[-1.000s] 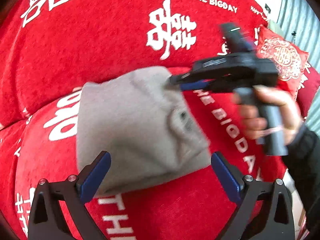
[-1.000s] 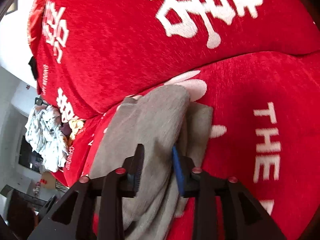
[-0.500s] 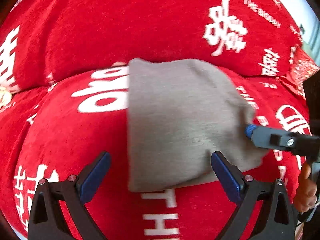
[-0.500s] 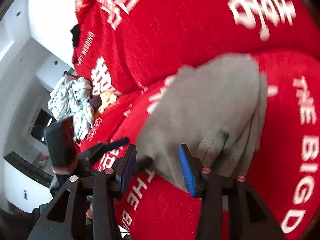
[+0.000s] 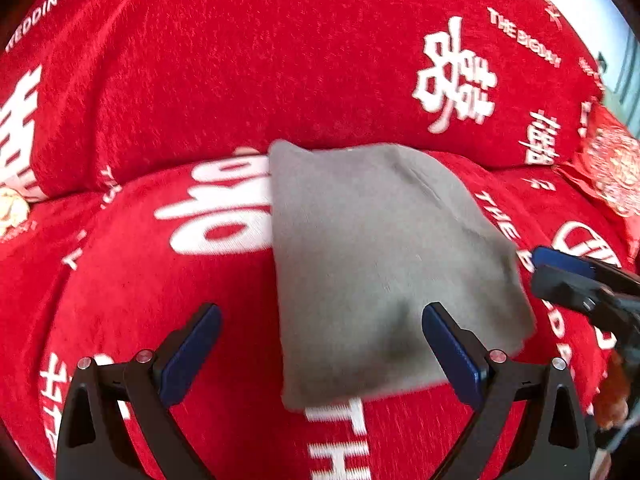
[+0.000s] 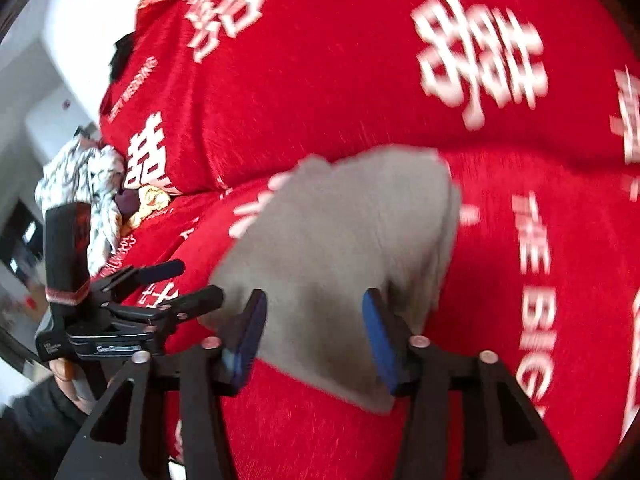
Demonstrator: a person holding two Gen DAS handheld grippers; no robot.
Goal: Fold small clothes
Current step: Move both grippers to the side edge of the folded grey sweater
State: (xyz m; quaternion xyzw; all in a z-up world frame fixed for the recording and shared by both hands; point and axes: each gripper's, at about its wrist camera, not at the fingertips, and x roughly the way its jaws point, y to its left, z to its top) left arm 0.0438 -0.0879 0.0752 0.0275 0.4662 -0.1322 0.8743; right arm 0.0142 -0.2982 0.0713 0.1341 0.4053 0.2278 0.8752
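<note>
The folded grey knit garment [image 5: 384, 264] lies flat on the red printed sofa seat cushion [image 5: 120, 300]. Left gripper [image 5: 320, 344] and right gripper [image 6: 312, 336] are held spread, grasping nothing. The soft, rounded cushion could let the fold slump apart if an edge is snagged by a finger.

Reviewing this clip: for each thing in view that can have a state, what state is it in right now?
grey garment: folded, lying flat on the red sofa cover, held by neither tool.
left tool: open, empty, hovering at the garment's near edge.
right tool: open, empty, hovering over the garment.
pile of clothes: unfolded, heaped at the sofa's far end.
</note>
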